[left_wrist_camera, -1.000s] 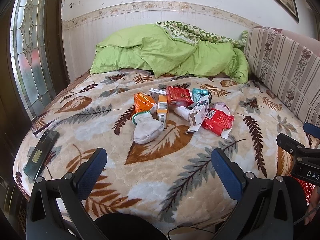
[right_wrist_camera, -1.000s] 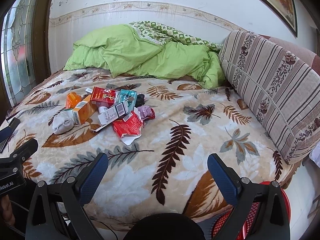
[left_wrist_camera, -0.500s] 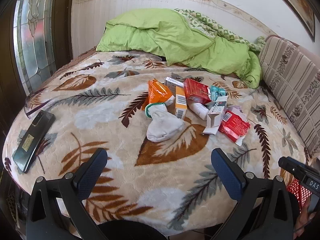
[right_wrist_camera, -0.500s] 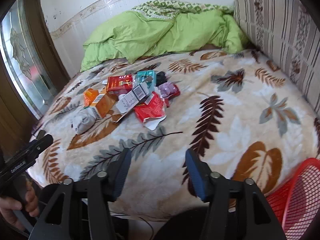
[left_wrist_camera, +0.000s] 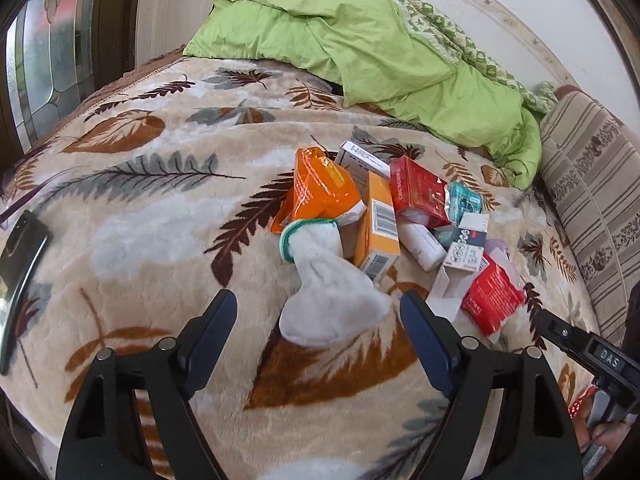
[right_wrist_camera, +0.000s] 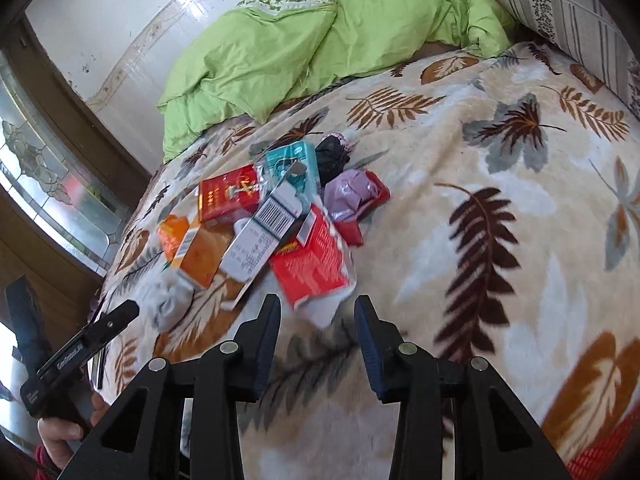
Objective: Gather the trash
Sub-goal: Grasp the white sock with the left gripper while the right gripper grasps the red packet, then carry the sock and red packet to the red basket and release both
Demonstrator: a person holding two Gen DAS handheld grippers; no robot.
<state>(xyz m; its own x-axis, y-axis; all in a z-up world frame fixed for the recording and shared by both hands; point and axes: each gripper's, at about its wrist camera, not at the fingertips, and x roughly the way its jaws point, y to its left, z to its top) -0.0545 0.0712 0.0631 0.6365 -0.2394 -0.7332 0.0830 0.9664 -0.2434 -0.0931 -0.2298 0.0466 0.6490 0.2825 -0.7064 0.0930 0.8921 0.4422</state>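
A pile of trash lies on the leaf-patterned bed: a white sock (left_wrist_camera: 328,304), an orange wrapper (left_wrist_camera: 320,192), an orange box (left_wrist_camera: 378,228), a red box (left_wrist_camera: 418,192), a white carton (right_wrist_camera: 260,236) and a red packet (right_wrist_camera: 316,268). My left gripper (left_wrist_camera: 318,316) is open, its fingers on either side of the sock's near end, just above the blanket. My right gripper (right_wrist_camera: 317,320) is open and narrower, its fingertips at the near white edge of the red packet. Neither holds anything.
A black phone (left_wrist_camera: 20,272) lies at the bed's left edge. A green duvet (left_wrist_camera: 360,52) is bunched at the head. A striped cushion (left_wrist_camera: 592,184) lines the right side. A red mesh basket (right_wrist_camera: 604,456) stands by the bed's near right corner.
Both grippers have moved forward and down to the pile. The left has narrowed around the sock; the right has kept narrowing and now reaches the red packet.
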